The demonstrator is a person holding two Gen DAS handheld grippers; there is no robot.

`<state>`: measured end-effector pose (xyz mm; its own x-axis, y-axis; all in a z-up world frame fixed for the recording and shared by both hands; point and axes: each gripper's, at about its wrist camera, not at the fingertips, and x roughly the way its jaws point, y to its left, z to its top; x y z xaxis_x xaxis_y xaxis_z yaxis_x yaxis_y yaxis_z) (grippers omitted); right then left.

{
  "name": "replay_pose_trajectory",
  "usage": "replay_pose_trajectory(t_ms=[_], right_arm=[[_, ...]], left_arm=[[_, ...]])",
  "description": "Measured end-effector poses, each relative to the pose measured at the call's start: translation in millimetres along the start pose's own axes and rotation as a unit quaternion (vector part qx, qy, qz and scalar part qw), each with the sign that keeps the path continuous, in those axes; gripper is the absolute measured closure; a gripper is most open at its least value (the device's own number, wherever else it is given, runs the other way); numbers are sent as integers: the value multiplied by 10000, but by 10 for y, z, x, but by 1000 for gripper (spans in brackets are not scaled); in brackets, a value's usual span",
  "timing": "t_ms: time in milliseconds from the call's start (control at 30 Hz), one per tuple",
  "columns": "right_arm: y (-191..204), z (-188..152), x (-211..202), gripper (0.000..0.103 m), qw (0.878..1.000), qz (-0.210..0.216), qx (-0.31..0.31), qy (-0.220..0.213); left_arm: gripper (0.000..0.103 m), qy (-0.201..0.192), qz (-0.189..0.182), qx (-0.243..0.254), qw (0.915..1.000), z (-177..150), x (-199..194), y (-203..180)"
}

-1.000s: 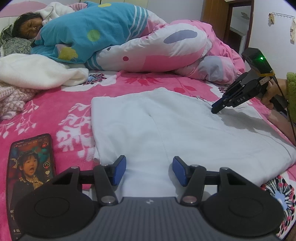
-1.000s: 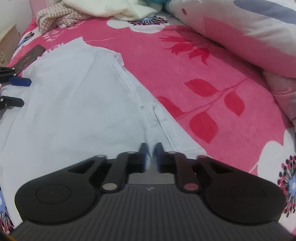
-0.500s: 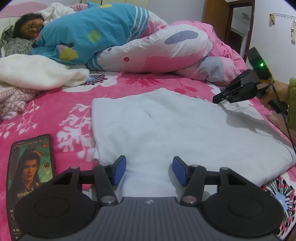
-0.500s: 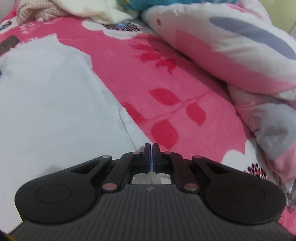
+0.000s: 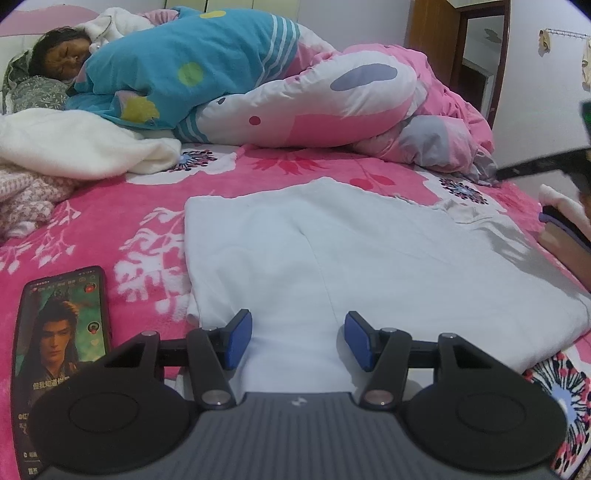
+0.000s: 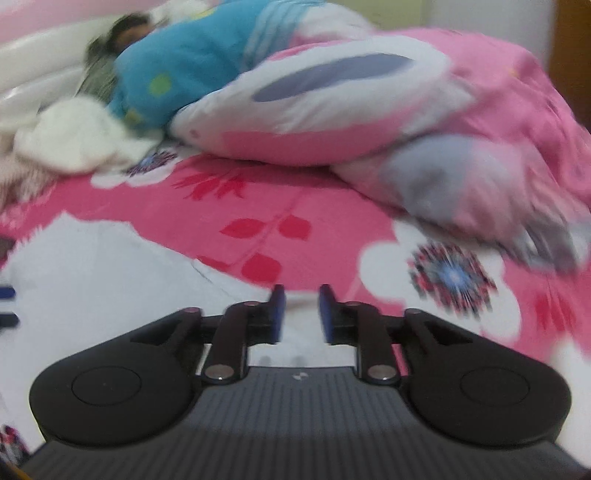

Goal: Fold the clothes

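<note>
White garment (image 5: 369,258): flat mid-frame, just beyond both grippers.
Left gripper (image 5: 298,339): spread, empty, over near hem.
Right gripper (image 6: 298,314): opening, nothing between.

Bed (image 5: 110,236): lying under a pink floral sheet and filling most of the room. Quilt (image 5: 314,107): bunching in pink, white and blue along the far side, covering a person (image 5: 59,59) who is lying on a grey patterned pillow (image 5: 33,94). White blanket (image 5: 74,147): lying crumpled near the pillow. Phone (image 5: 61,347): lying on the sheet, its screen glowing. Wooden door frame (image 5: 428,40): standing beyond the bed. White wall (image 5: 535,92): carrying a hook rail (image 5: 565,35).
</note>
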<state>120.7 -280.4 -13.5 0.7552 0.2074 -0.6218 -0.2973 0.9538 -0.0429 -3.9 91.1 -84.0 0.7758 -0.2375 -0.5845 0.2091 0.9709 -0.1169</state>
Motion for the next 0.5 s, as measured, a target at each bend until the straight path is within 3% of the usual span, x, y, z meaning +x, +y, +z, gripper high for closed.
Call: replay_pose_trajectory(t_ms=[133,233,333,500], right_arm=[[0,-317,-233,72,9985,109,541,59],[188,-488,-368,71,9957,782,491,-76],[501,-633,-439,65,9866,1625,-122,-93],[569,-790,3,62,9876,1302,-487,733]], left_arm=[[46,-11,-2,-18,10000,-2,1,0],[46,-8,-5,-16,10000,-2,1,4],[46,-12,-3,-4,10000,-6,3,7],[46,-22,1,8,10000,-13,1,6]])
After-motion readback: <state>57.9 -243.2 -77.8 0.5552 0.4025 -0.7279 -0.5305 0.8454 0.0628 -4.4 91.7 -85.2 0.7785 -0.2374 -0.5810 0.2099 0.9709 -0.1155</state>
